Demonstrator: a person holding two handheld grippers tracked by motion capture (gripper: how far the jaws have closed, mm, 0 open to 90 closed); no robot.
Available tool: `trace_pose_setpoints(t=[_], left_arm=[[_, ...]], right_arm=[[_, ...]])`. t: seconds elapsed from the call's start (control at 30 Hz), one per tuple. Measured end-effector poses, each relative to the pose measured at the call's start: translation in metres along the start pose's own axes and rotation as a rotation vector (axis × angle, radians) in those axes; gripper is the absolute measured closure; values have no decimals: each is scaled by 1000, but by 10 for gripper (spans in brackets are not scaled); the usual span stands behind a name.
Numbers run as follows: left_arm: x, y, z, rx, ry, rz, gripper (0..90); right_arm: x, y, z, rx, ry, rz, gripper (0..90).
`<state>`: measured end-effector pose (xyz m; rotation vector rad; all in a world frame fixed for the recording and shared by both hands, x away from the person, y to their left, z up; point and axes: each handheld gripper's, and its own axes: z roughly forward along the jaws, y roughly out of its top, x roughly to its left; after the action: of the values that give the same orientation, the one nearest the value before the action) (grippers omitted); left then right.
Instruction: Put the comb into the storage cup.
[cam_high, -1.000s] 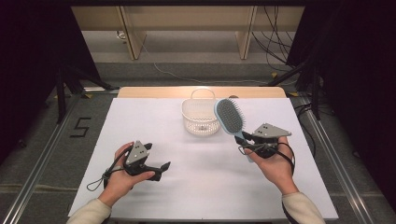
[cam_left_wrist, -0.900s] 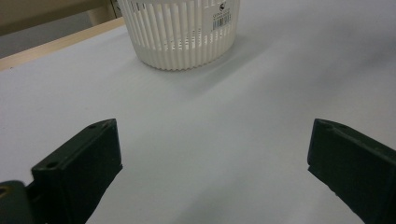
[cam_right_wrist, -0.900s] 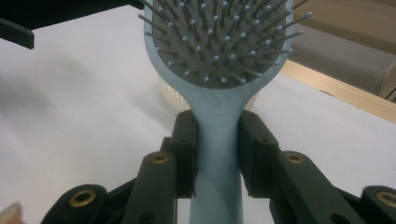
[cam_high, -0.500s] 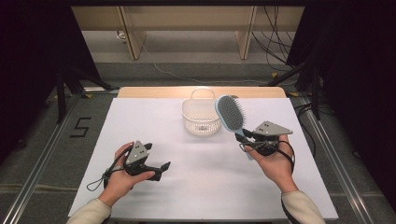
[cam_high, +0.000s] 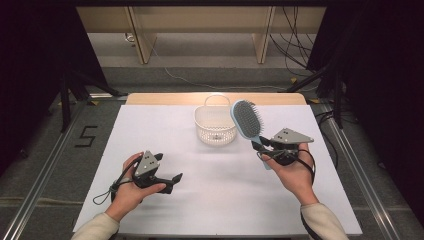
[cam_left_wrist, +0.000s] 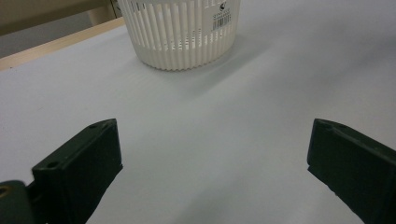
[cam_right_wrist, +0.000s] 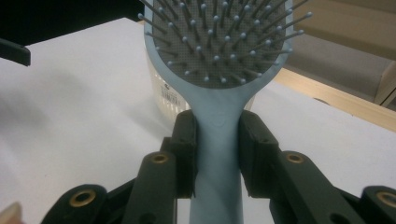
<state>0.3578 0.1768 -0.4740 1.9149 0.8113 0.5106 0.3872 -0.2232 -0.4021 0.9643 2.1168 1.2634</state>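
Up close, the right hand-held gripper (cam_right_wrist: 217, 154) pinches the brush (cam_right_wrist: 219, 70) handle; the left hand-held gripper (cam_left_wrist: 212, 163), spread, faces bare table (cam_left_wrist: 233, 116) below the basket (cam_left_wrist: 180, 32).

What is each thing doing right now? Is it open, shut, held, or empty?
hairbrush: held by its handle, lifted off the table, bristles facing up.
right gripper: shut on the hairbrush handle.
left gripper: open, nothing between its jaws, low over the table.
basket: upright on the table, handle up; looks empty.
table: covered with a white sheet.
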Motion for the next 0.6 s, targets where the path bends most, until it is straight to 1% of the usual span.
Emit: trace_pose_setpoints(t=[0.6], left_arm=[[0, 0, 0, 0, 1, 0, 26]], right_arm=[[-2, 4, 2, -17, -3, 5, 702]])
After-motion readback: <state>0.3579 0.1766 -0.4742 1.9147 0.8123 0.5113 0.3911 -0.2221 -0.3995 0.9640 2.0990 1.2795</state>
